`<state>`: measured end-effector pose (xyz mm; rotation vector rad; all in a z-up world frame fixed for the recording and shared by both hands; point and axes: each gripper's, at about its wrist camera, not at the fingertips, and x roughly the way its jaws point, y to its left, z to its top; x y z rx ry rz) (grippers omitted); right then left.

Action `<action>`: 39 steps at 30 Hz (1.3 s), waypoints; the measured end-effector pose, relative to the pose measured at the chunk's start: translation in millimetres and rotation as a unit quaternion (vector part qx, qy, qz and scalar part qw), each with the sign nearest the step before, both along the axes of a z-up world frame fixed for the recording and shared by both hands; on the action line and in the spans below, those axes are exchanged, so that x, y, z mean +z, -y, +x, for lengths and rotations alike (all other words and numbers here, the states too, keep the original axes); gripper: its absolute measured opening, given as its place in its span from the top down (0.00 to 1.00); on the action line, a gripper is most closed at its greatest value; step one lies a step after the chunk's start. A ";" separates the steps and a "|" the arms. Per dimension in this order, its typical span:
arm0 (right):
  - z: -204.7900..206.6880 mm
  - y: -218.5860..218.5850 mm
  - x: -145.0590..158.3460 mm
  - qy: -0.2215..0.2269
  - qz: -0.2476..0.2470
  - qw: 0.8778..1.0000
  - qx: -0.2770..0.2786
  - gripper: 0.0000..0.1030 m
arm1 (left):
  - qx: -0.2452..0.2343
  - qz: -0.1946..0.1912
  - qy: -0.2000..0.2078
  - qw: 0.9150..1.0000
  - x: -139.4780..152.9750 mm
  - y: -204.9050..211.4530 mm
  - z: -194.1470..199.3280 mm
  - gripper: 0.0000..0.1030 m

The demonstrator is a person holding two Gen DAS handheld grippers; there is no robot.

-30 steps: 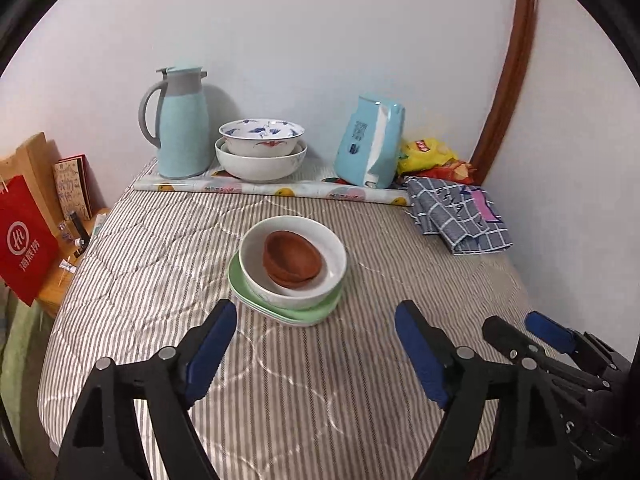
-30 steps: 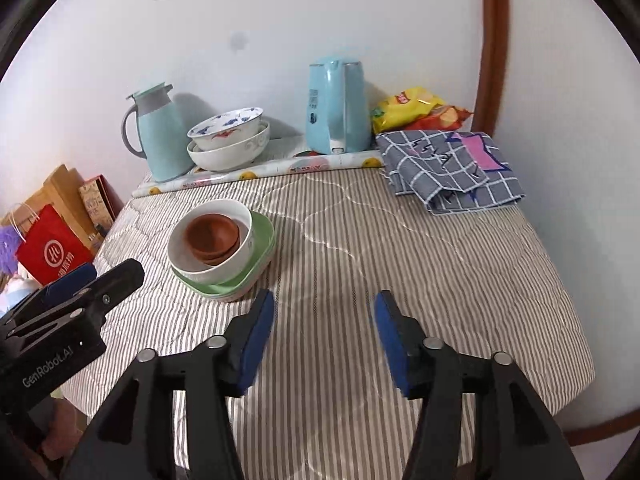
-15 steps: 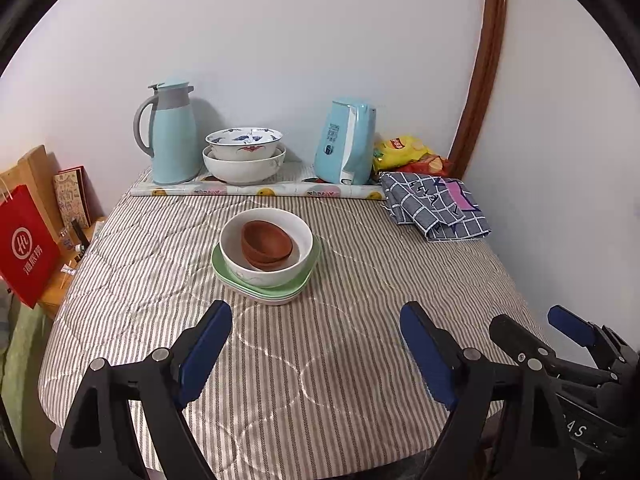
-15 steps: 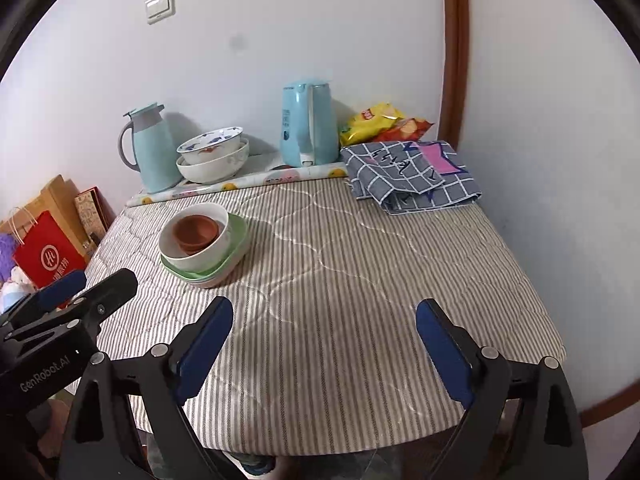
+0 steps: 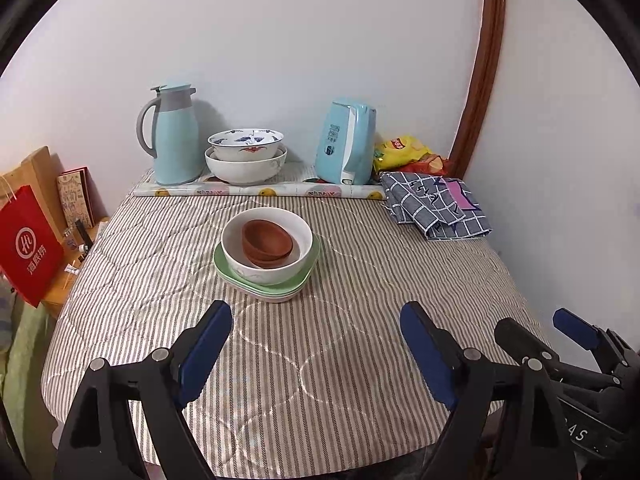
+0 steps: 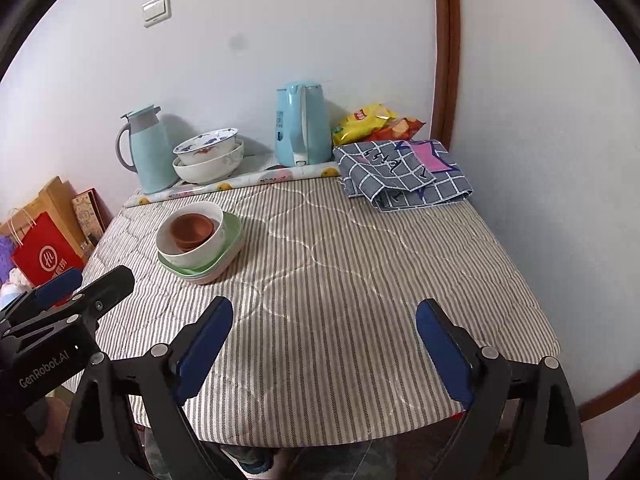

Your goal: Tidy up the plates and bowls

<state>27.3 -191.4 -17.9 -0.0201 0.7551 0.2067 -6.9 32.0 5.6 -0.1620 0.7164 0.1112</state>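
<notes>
Stack: brown clay bowls (image 5: 267,243) in white ceramic bowl (image 5: 267,254), on green plastic plates (image 5: 267,282).
Fingers: left gripper (image 5: 316,350) and right gripper (image 6: 324,346) spread wide, empty.
Risk: lifting the plates may tip the bowls.

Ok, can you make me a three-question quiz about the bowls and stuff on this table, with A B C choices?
1. Where do the small brown bowls sit?
A. inside the white bowl
B. on the checked cloth
C. beside the flask

2. What colour is the top plate under that white bowl?
A. red
B. green
C. black

3. How is the left tool?
A. shut on a bowl
B. shut on a plate
C. open, holding nothing

Answers:
1 A: the small brown bowls nest inside the white bowl.
2 B: a pale green plate rims it.
3 C: the left tool has its fingers spread apart over bare striped table cover.
</notes>
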 end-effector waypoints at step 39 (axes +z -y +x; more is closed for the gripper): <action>-6.7 -9.7 3.7 0.004 0.001 1.000 0.005 0.11 | 0.010 -0.002 -0.001 1.000 -1.8 -4.0 -2.0 0.17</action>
